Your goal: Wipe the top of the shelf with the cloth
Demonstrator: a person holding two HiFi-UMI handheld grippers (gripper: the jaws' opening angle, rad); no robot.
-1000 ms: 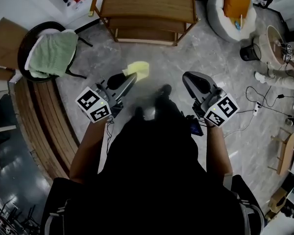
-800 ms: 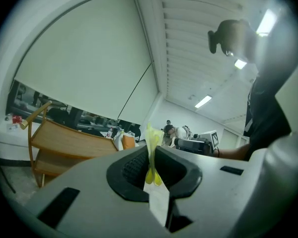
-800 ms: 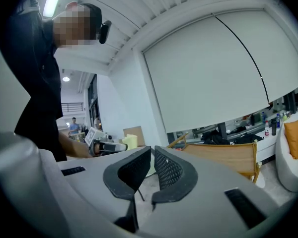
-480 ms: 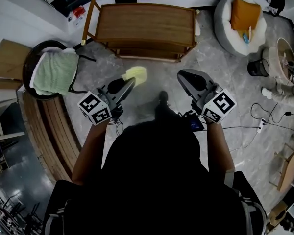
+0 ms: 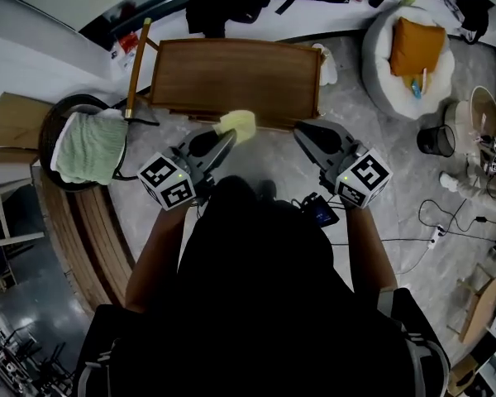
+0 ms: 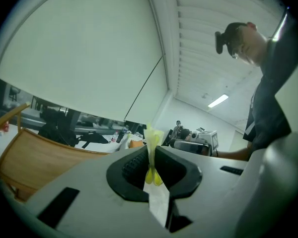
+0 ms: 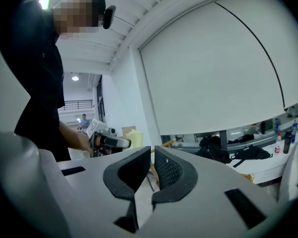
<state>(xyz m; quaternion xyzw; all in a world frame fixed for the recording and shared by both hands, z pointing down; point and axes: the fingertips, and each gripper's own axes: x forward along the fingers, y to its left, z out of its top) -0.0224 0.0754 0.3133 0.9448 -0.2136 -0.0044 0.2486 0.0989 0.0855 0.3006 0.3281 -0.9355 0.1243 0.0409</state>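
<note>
Light, soft and floppy by its look, the yellow cloth needs only the edge pinch the left tongs give it at the shelf's near edge, while the right tongs alongside are all but closed, empty.

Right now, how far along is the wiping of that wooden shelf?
Done: the yellow cloth is picked up, clamped in the left gripper. In hand: it is held at the near edge of the wooden shelf; whether it touches cannot be told. Left: the whole top needs wiping. The right gripper is shut and empty.
</note>
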